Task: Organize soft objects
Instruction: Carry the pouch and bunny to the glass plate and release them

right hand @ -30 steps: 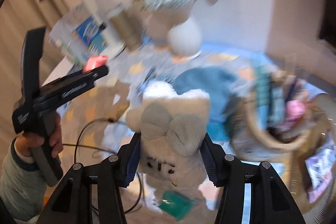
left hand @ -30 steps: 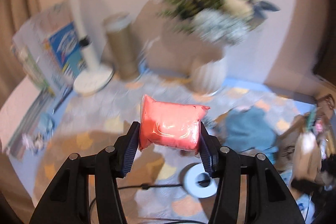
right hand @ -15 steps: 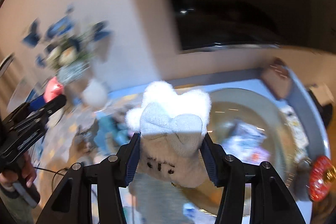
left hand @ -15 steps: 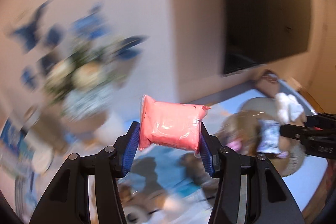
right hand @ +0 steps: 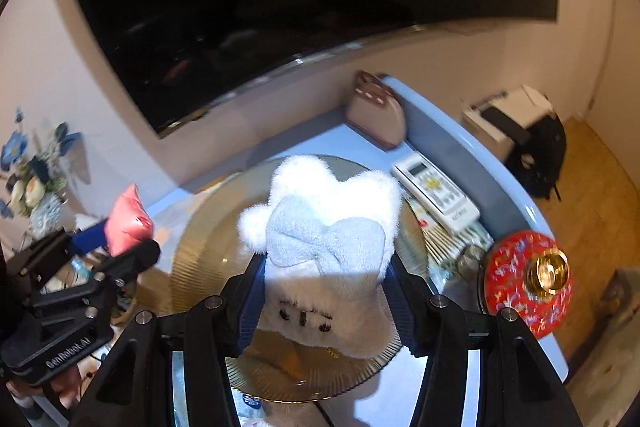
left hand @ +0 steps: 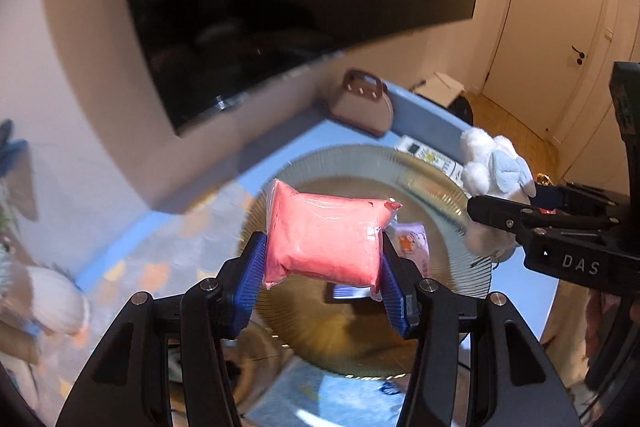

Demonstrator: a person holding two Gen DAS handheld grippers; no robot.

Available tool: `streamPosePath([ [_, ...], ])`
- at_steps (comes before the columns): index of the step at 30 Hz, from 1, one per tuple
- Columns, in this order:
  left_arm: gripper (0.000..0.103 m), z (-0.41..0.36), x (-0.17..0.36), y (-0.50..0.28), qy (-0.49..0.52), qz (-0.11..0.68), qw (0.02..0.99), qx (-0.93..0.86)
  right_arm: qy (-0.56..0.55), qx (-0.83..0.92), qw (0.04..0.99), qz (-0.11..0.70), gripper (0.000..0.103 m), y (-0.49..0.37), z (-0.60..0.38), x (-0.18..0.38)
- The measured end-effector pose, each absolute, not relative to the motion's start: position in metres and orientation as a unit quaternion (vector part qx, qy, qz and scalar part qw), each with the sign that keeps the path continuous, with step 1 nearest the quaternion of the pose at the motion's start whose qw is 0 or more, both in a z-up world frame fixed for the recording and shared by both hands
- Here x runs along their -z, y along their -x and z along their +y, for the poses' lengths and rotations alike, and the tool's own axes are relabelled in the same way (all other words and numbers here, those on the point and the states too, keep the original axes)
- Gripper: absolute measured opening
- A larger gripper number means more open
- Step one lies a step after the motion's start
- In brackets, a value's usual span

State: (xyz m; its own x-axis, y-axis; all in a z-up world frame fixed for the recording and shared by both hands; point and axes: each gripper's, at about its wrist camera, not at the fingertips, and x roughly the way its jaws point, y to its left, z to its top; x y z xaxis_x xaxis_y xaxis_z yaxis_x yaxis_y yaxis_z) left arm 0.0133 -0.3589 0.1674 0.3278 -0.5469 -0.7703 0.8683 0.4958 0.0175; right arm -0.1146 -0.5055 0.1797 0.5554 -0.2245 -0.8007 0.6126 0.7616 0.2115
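My left gripper (left hand: 324, 255) is shut on a pink soft packet (left hand: 324, 231), its blue pads pressing both ends. It hangs above a round ribbed glass plate (left hand: 452, 195) on the blue table. In that plate lies a small pink printed pouch (left hand: 412, 247). My right gripper (right hand: 324, 279) is shut on a white plush toy (right hand: 332, 211) with a pale blue bow, also above the plate (right hand: 192, 251). The left gripper (right hand: 120, 247) with the pink packet (right hand: 128, 223) shows at the left in the right wrist view. The plush (left hand: 496, 167) shows at the right in the left wrist view.
A brown handbag (left hand: 362, 107) stands at the table's far corner under a dark wall screen (left hand: 280, 7). A white remote (right hand: 436, 191) and a red lidded jar (right hand: 528, 275) lie right of the plate. Blue and white flowers (right hand: 32, 179) stand far left.
Both grippers have swung right, away from the vase and flowers, and now hang over the ribbed plate. Each keeps its hold on its soft object.
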Motion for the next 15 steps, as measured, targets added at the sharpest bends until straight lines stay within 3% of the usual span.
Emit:
streamPosePath([
  [7, 0.050, -0.377, -0.136, -0.016, -0.236, 0.418, 0.767, 0.425, -0.255, 0.244, 0.835, 0.422, 0.054, 0.110, -0.508, -0.160],
  [15, 0.050, -0.380, -0.134, -0.017, -0.248, 0.420, 0.763, 0.425, -0.269, 0.247, 0.824, 0.434, 0.054, 0.106, -0.516, -0.150],
])
